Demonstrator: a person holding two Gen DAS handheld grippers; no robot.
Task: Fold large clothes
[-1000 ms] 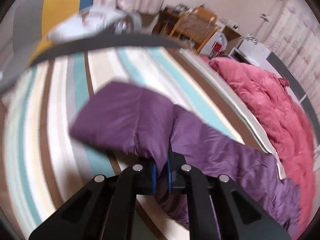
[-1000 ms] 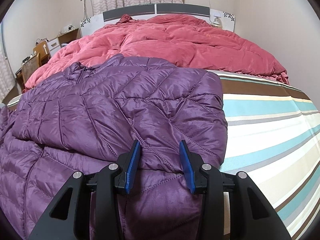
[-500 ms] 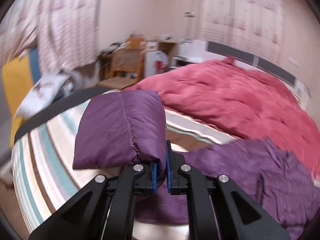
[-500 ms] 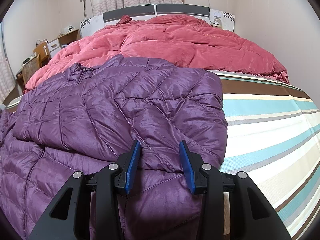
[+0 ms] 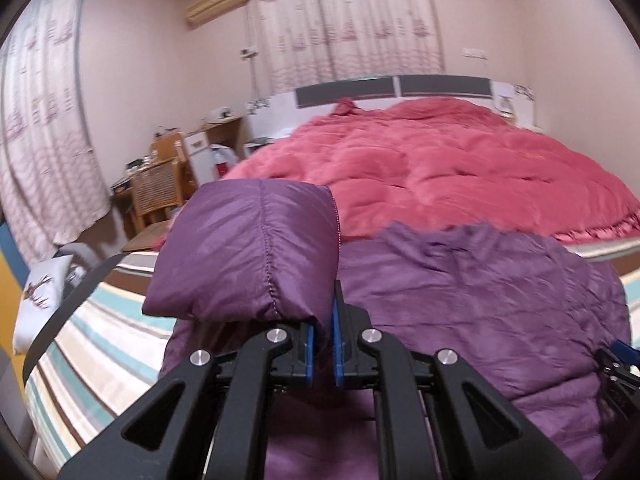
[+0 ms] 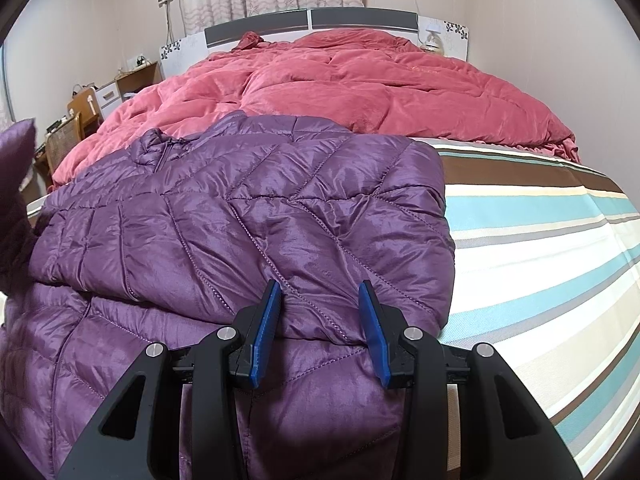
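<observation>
A purple quilted puffer jacket [image 6: 248, 232] lies on the striped bed sheet [image 6: 540, 248], its right sleeve folded across the body. My left gripper [image 5: 323, 344] is shut on the end of the other sleeve [image 5: 248, 252] and holds it lifted above the jacket's body [image 5: 480, 304]. That lifted sleeve shows at the left edge of the right wrist view [image 6: 16, 148]. My right gripper [image 6: 320, 332] is open, its blue pads either side of the folded sleeve's lower edge, low over the jacket. Its tip shows at the right edge of the left wrist view [image 5: 618, 364].
A red duvet [image 6: 360, 84] covers the far half of the bed up to the headboard [image 6: 312, 24]. A wooden chair and desk [image 5: 160, 184] stand left of the bed. A white cushion [image 5: 40, 292] lies at the near left corner.
My left gripper has lifted the sleeve off the sheet and swung it right, towards the jacket's body. The right gripper has stayed in place, open.
</observation>
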